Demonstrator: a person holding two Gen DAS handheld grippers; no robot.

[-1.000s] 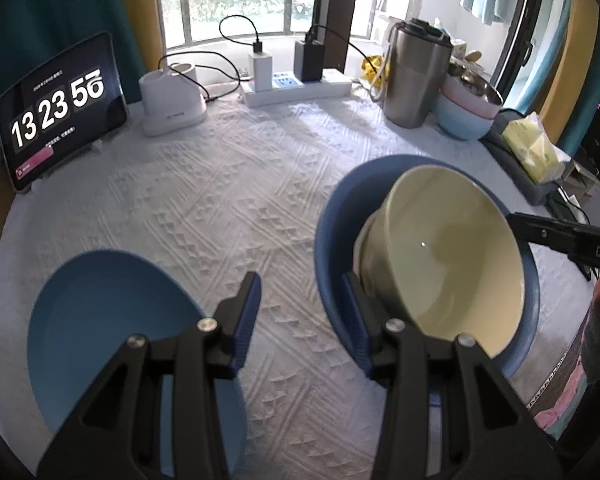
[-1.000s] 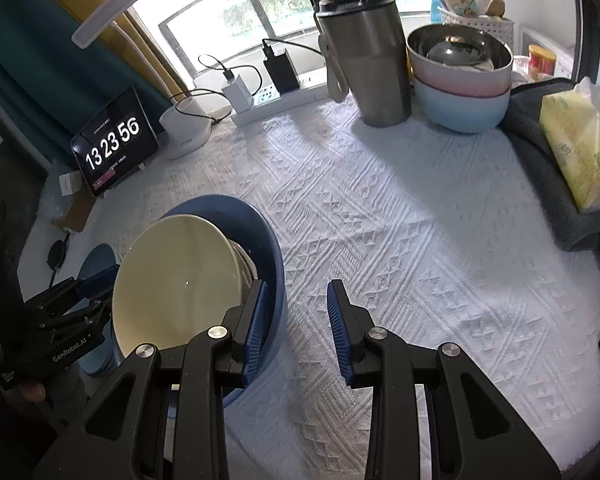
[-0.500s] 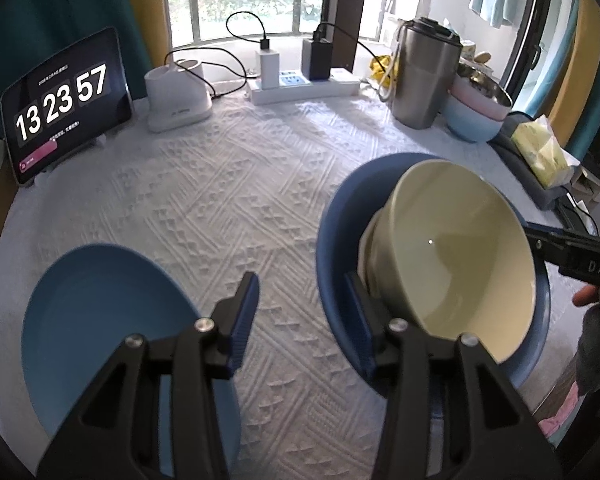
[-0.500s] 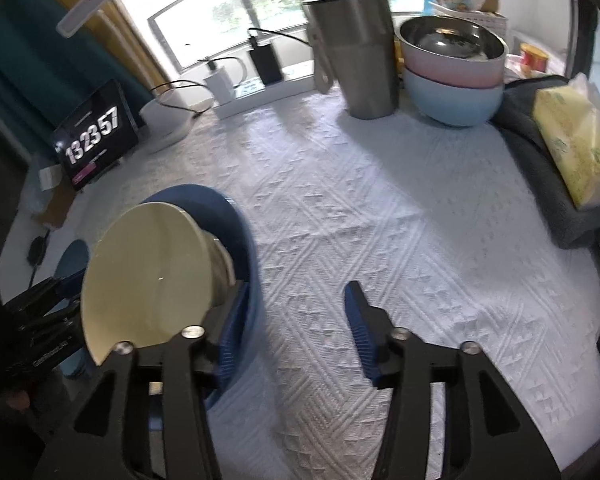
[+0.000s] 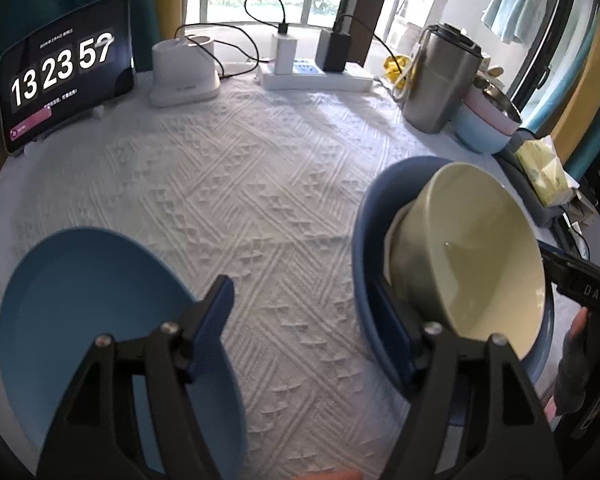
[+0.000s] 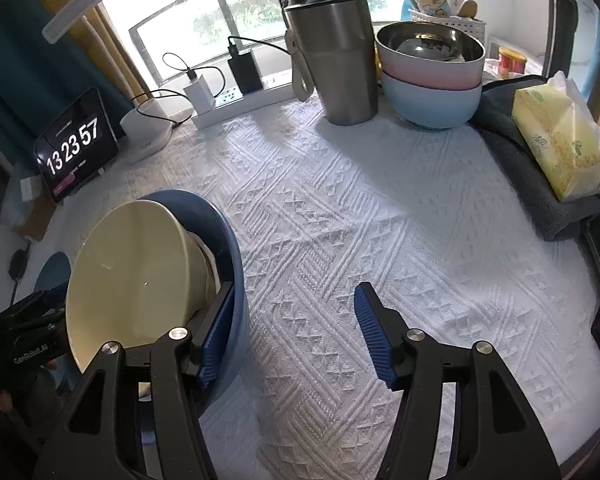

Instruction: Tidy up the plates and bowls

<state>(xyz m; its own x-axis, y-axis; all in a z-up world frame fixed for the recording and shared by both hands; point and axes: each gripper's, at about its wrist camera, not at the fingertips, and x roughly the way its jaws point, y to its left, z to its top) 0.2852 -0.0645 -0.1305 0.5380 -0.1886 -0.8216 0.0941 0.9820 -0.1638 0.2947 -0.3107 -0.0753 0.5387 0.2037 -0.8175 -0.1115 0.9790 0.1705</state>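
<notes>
Both jaws open, cream bowl [image 5: 472,256] tilted

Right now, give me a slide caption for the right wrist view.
Open right hand-held gripper beside a cream bowl tilted inside a dark blue bowl on the white tablecloth.

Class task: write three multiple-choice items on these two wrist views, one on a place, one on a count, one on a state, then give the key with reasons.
1. Where does the cream bowl sit?
A. tilted inside the dark blue bowl
B. on the tissue pack
C. beside the clock

2. How many bowls are stacked by the steel tumbler?
A. one
B. three
C. five

3. The right gripper is:
A. open
B. shut on a plate
C. out of view

Key: A, it leans within the blue rim; B, steel on pink on light blue; A, its fingers stand wide apart.
</notes>
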